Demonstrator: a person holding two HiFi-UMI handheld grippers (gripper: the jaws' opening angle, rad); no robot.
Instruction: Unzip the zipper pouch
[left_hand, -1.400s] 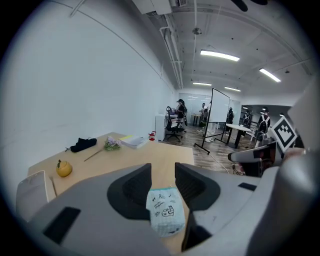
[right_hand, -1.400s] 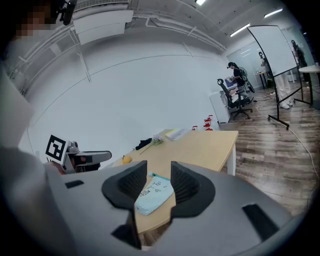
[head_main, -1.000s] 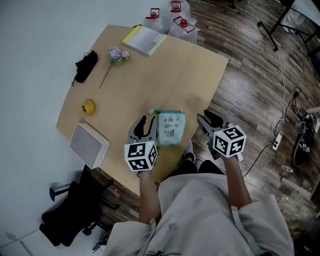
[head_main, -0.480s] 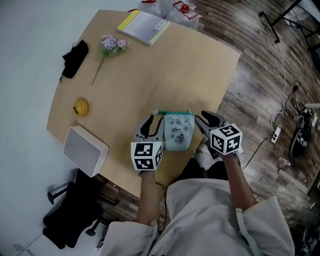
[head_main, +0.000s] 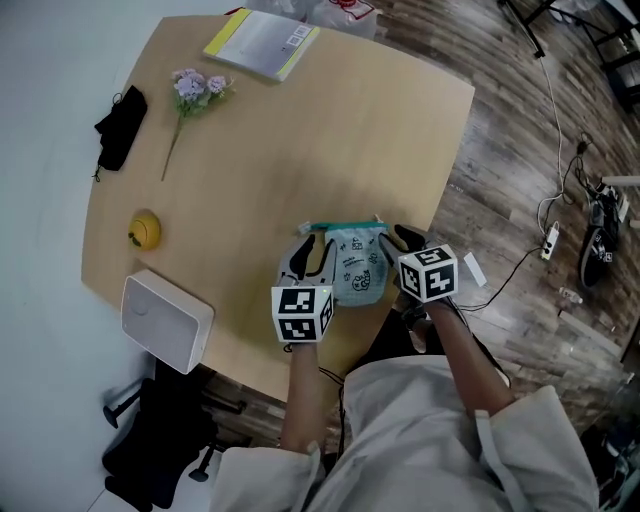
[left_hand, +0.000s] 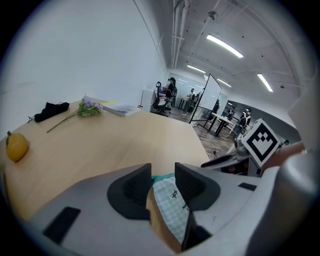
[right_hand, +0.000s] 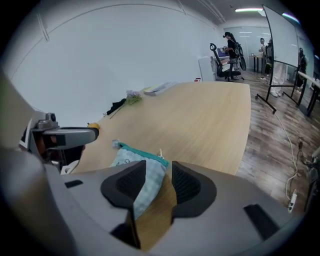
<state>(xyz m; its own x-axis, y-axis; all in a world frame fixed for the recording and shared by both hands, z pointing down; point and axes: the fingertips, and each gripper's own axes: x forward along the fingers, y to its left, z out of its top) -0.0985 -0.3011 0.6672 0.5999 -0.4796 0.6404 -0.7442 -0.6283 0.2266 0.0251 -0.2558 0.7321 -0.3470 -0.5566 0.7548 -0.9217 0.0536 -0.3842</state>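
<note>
Zipper (head_main: 342, 225) looks shut, all work ahead: I flank the pale checked teal-topped fabric pouch (head_main: 358, 270), left gripper (left_hand: 163, 175) apart, right gripper (right_hand: 159, 172) just opening, pouch edge between, unclamped.

- The pale wooden table (head_main: 330, 130) I work at, with rounded corners.
- A yellow-edged book (head_main: 262, 42) at its far edge.
- A sprig of purple flowers (head_main: 193, 88) lying flat near the book.
- A black cloth item (head_main: 118, 128) by the left edge.
- A small yellow object (head_main: 145, 229); I can't tell what it is.
- A white box (head_main: 167, 320) on the near left corner.
- A black office chair (head_main: 160, 440) below that corner.
- A white power strip (head_main: 549, 241) on the plank floor (head_main: 530, 130), to my right.
</note>
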